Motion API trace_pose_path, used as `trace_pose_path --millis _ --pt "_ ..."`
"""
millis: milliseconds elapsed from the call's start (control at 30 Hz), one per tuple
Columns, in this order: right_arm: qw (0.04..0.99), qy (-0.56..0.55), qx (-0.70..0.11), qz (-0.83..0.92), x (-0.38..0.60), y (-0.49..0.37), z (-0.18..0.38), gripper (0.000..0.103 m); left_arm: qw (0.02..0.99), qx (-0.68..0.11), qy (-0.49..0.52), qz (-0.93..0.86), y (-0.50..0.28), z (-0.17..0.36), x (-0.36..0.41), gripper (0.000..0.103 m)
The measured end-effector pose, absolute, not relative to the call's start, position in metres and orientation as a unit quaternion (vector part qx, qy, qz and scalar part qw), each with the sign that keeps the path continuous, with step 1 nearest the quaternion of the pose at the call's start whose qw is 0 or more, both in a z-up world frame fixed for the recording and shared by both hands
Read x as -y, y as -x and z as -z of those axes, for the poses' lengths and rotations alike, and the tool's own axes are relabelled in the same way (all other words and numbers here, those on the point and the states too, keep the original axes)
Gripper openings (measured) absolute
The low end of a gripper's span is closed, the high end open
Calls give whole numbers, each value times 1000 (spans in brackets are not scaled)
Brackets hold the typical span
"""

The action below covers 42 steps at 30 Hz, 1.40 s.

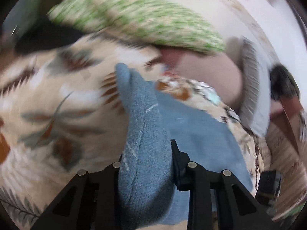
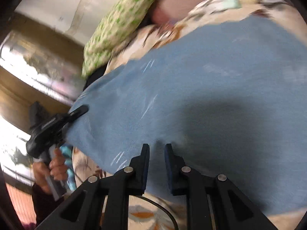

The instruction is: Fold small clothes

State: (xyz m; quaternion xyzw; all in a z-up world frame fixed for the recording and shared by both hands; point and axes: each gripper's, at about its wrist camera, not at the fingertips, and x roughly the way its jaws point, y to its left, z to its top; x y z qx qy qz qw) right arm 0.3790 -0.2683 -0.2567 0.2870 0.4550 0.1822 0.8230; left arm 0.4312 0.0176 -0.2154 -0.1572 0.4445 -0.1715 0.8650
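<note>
A blue fleece cloth lies spread over a floral bedspread. My left gripper is shut on a thick bunched fold of it, which bulges up between the jaws and hides the left finger. In the right wrist view the same cloth fills the picture. There the left gripper clamps its left corner, held by a person's hand. My right gripper stands over the cloth's near edge, jaws narrow, with the cloth puckering into the gap between the pads.
A green-speckled pillow lies at the far side of the bed, beside a pink surface. A grey and white object sits to the right. A shiny rail runs at the left. A dark cable loops on the bedspread.
</note>
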Motion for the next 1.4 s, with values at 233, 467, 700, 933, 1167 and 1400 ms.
trace_pose_path --millis 233,467,700,933,1167,1400 --pt "843 -361 -385 -103 395 -335 217 18 865 -431 51 253 -402 148 147 28" --pt "822 -423 -378 -51 485 -303 236 21 800 -476 31 364 -380 176 312 12" --pt "824 -463 -308 -110 512 -303 218 76 864 -396 36 308 -385 135 256 57" --pt "873 -330 -317 -170 424 -326 176 78 865 -470 -21 178 -391 202 157 58" --pt "901 -131 -387 -146 350 -324 190 65 850 -481 -65 202 -363 269 159 59" --pt "855 -139 -493 -84 361 -353 257 64 839 -485 -37 243 -361 268 137 66"
